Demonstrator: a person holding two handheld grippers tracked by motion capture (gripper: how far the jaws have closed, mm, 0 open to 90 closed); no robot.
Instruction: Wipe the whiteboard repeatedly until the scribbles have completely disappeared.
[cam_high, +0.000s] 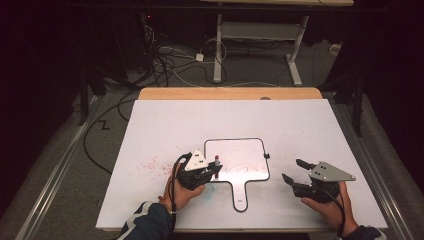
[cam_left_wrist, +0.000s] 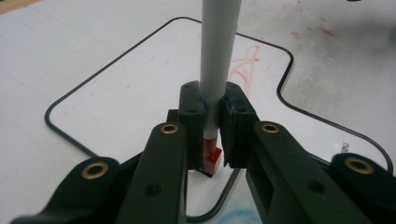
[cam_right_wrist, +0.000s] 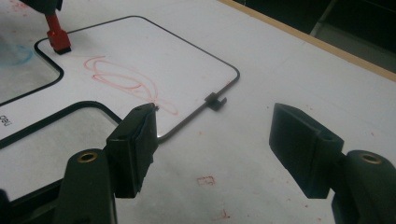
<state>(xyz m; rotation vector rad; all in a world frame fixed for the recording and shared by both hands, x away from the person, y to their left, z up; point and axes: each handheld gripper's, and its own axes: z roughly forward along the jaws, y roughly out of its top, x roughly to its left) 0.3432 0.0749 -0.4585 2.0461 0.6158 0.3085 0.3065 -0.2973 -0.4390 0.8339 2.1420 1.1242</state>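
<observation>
While the marker (cam_high: 217, 161) is clamped upright in the left gripper (cam_high: 216, 170) at the board's (cam_high: 252, 150) left edge, its tip should be kept flat for clean strokes. In the left gripper view, the marker (cam_left_wrist: 215, 70) is pinched firmly. In the right gripper view, the right gripper (cam_right_wrist: 212, 137) is held wide, empty, beside the scribble (cam_right_wrist: 126, 79); the clip (cam_right_wrist: 215, 100) is nearby.

Dim surroundings, bright table (foreground blurred)
</observation>
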